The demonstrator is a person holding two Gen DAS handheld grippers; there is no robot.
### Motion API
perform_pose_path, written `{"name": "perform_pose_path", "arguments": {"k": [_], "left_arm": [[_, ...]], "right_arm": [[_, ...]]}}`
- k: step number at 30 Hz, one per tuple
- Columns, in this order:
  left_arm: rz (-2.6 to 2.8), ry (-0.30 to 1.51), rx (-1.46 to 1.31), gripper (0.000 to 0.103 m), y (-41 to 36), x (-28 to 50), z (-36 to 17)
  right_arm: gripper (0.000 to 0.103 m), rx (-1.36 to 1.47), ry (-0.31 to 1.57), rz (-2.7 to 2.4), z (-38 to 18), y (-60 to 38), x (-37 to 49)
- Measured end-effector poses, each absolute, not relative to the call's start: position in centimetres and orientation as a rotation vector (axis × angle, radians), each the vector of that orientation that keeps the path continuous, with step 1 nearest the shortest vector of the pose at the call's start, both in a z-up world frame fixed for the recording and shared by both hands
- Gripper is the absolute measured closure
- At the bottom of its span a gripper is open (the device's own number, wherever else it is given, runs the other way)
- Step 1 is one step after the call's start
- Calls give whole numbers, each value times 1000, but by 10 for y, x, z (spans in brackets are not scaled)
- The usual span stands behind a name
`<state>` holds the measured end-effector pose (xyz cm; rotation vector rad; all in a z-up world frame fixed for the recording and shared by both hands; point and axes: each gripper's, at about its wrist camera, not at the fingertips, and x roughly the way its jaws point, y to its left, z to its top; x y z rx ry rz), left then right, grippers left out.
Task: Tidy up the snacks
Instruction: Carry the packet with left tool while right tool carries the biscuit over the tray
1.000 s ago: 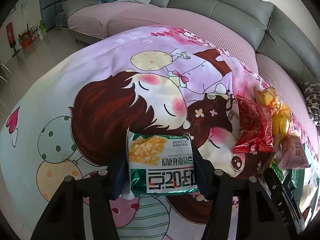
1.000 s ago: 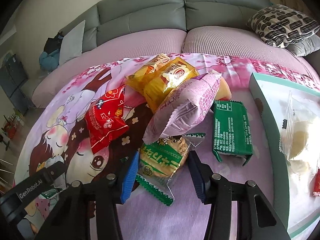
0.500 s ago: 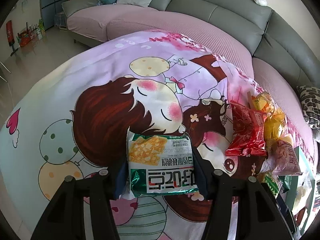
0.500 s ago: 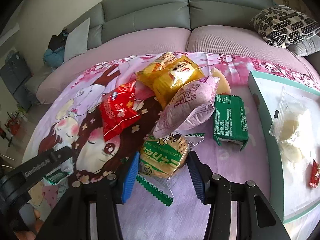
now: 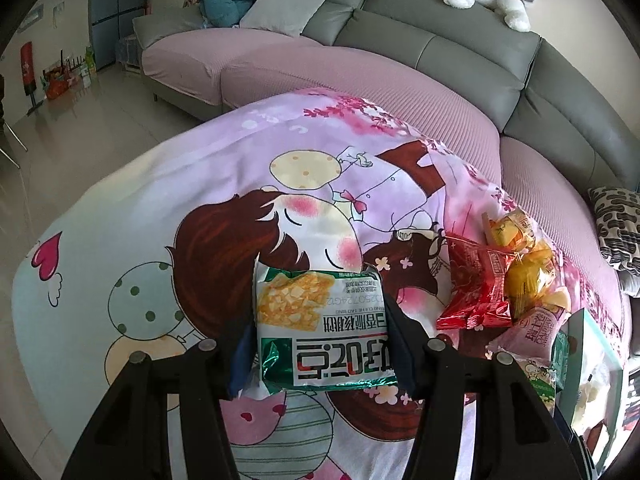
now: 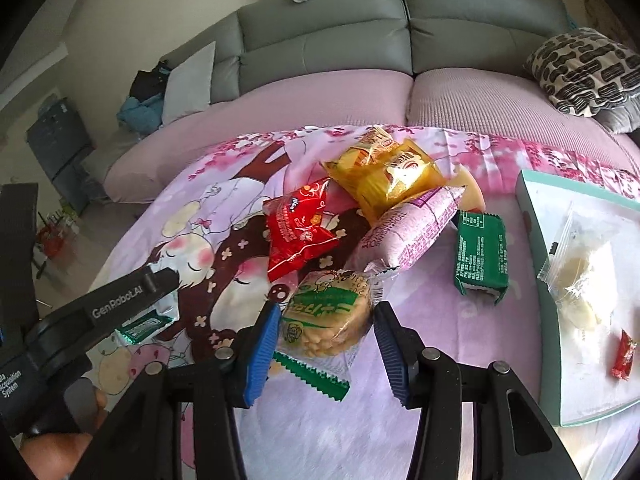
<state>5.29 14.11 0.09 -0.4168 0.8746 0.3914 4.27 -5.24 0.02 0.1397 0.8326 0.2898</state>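
Cloth: my snacks lie on a big pink cartoon cloth (image 6: pixel 168 240) by the sofa (image 6: pixel 320 40).
Tray: the pale tray (image 6: pixel 532 216) sits at 3 o'clock from my right tongs, near them. A clear bag (image 6: pixel 580 280) and a small red candy (image 6: pixel 622 354) are in it.
Pile: red bag (image 6: pixel 298 236), yellow bags (image 6: pixel 384 176), pink pack (image 6: pixel 412 236) and green pack (image 6: pixel 482 258) lie close together at 12 o'clock.
Left tongs: my left tongs (image 5: pixel 320 328) are about half open and squeeze the green and white cracker pack (image 5: pixel 320 328) on both sides. Its long way points to 12 o'clock.
Right tongs: my right tongs (image 6: pixel 326 324) are partly open. The round cookie pack (image 6: pixel 326 316) sits between the blue pads, which touch its sides. I think they hold it.
Which way next: my guess is the tray. My right hand is nearer. My left pack must cross past the pile.
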Motion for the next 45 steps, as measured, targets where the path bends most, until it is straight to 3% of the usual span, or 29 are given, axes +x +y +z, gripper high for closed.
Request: {"name": "perform_pose_path", "arguments": {"k": [25, 45], "left_arm": [[327, 814, -315, 44, 95, 54, 33], [29, 738, -138, 44, -37, 75, 63]], "right_arm": [[52, 231, 736, 222, 33, -111, 34], [52, 380, 632, -131, 50, -266, 14]]}}
